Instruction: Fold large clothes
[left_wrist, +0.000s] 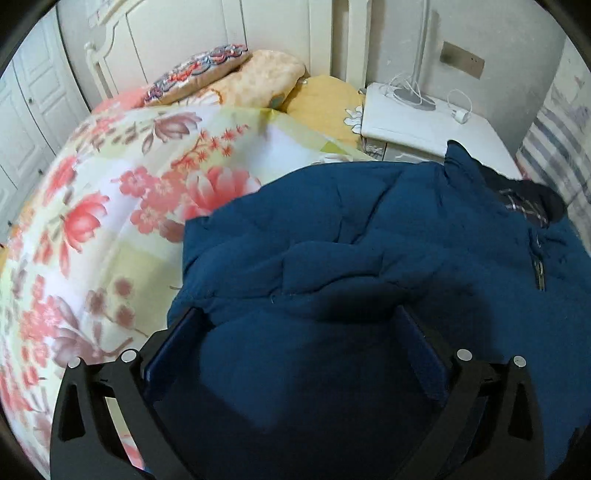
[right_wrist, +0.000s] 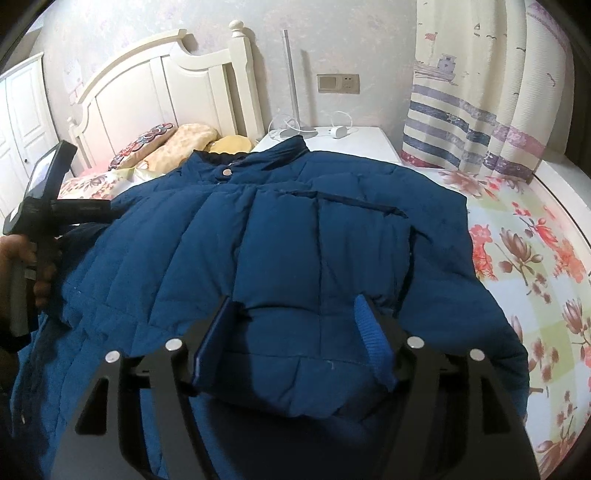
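I am holding both grippers, left gripper (left_wrist: 299, 332) and right gripper (right_wrist: 295, 332), jaws apart, over the blue jacket (right_wrist: 280, 236) to choose fold grips.

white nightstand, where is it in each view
Left wrist: nightstand upper right of centre, behind the jacket.
Right wrist: nightstand top centre, just behind the jacket collar.
Shared landmark: the lamp base with white cables on its top.
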